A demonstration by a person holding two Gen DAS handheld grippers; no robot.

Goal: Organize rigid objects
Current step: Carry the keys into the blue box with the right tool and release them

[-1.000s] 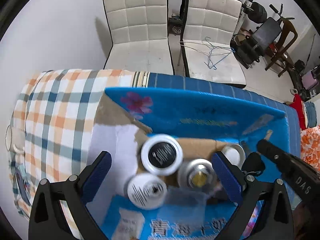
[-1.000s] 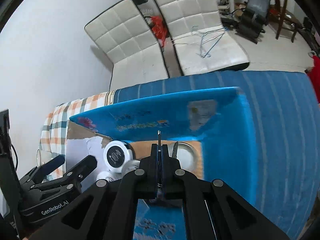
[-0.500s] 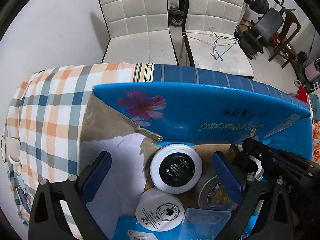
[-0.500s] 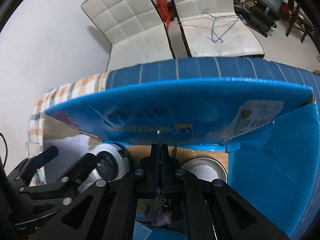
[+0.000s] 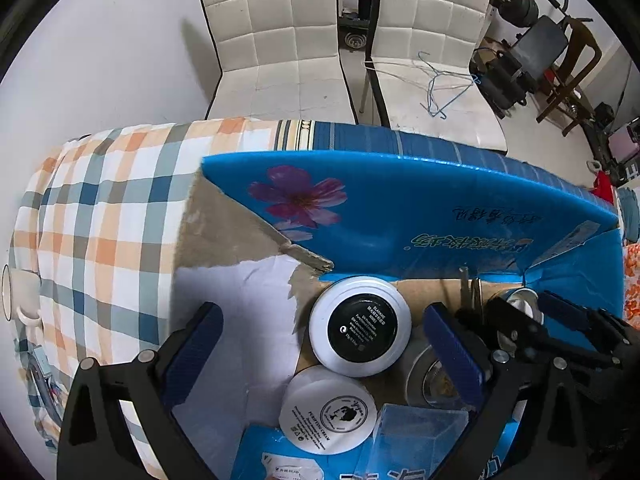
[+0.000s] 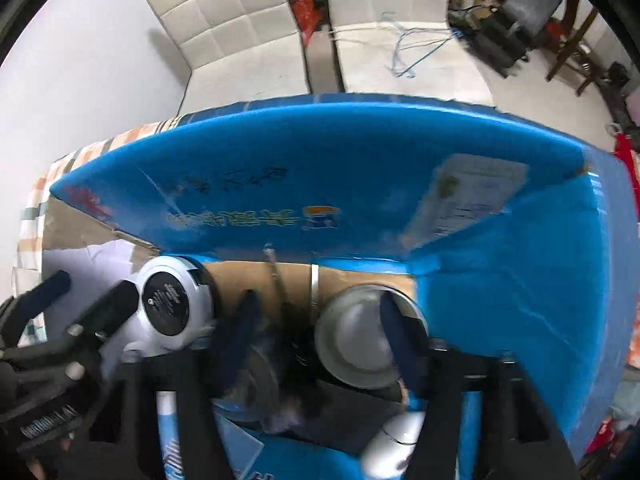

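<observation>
An open blue cardboard box [image 5: 400, 208] lies on a bed. Inside it are a white jar with a black lid [image 5: 360, 330], a white cream jar [image 5: 328, 412], a silver tin [image 5: 424, 376] and a clear plastic case [image 5: 416, 428]. My left gripper [image 5: 320, 356] hangs open over the two white jars, holding nothing. My right gripper [image 6: 320, 332] is open inside the box, next to a round silver tin [image 6: 356, 340]. A bunch of keys [image 6: 276, 276] lies between its fingers, blurred, on the brown box floor. The left wrist view shows the same keys [image 5: 466, 292].
The box's tall back flap [image 6: 320, 168] and right wall [image 6: 520, 280] stand close around my right gripper. A checked blanket [image 5: 100, 220] covers the bed to the left. Two white chairs [image 5: 280, 40] stand behind the bed, with wire hangers [image 5: 436, 92] on one.
My right gripper was shut on the keys and has now opened, low inside the box. Both grippers have moved forward and down towards the box's contents.
</observation>
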